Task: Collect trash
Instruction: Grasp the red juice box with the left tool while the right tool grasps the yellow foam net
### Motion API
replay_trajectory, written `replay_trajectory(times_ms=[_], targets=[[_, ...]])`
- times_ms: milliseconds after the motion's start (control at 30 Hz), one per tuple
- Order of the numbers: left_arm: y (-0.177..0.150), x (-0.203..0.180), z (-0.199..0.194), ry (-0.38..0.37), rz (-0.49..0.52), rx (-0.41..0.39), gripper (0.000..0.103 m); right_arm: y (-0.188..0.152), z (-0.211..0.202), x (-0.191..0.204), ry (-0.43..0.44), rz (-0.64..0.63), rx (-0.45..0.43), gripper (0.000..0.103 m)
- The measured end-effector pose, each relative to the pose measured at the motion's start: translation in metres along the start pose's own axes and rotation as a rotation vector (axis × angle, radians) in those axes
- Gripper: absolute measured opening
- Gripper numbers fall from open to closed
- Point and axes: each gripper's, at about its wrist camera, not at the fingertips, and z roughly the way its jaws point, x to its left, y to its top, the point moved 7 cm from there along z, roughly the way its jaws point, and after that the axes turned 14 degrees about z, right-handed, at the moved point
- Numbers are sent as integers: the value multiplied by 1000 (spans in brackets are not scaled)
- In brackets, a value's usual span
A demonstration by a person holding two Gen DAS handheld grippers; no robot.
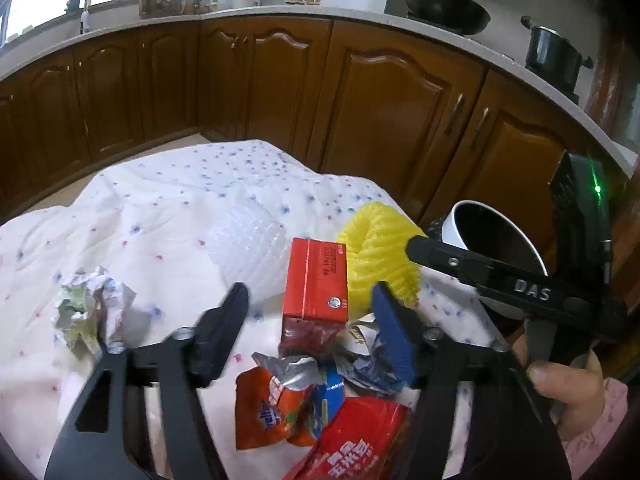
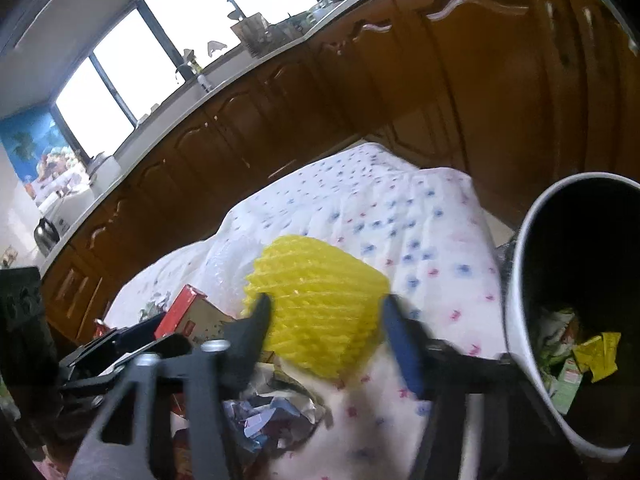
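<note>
The right tool point(image 2: 324, 312) pinches the yellow net point(image 2: 320, 304), the bin point(image 2: 520, 280) to its right. The left tool point(image 1: 312, 304) stands spread around the red carton point(image 1: 316, 280).

Two red cartons point(image 1: 314, 280), one yellow foam net point(image 2: 320, 304), one bin point(image 2: 520, 280).

right gripper point(image 1: 416, 246): "DAS" | red carton point(image 1: 316, 280): printed code, unreadable
</note>
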Motion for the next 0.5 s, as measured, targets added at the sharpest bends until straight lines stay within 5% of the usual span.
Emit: replay_trajectory(times_ms=[33, 67, 500], targets=[[-2, 0, 3, -19, -8, 9, 37, -1, 0, 1, -6, -11, 2, 16], [-3, 0, 5, -33, -15, 14, 32, -2, -1, 2, -6, -18, 4, 11], [18, -2, -38, -26, -16, -129, 31, 4, -73, 20, 42, -54, -113, 6]])
